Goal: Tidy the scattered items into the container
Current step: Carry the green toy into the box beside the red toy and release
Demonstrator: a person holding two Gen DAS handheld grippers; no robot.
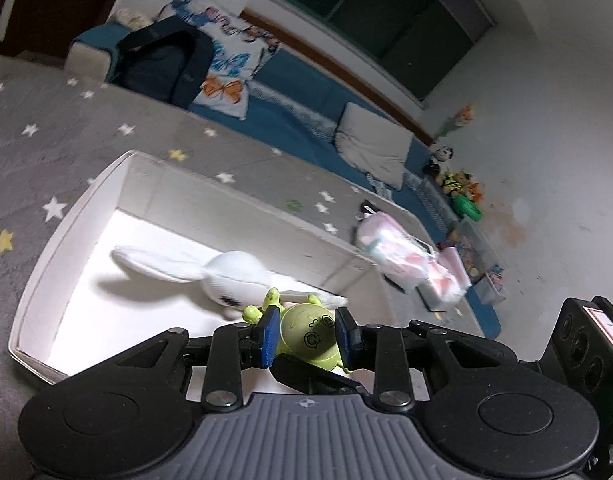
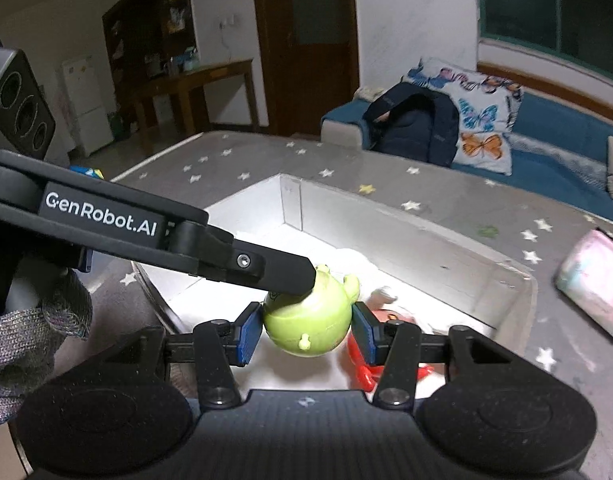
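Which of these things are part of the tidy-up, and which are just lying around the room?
Job: green toy, gripped over the white box; white plush rabbit and red toy, already inside; pink packet, on the mat outside, probably next.
Lying about: backpack, butterfly pillow, grey pillow, all on the blue sofa.

We hold our left gripper [image 1: 306, 334] and our right gripper [image 2: 307, 326] side by side, both pairs of jaws clamped.
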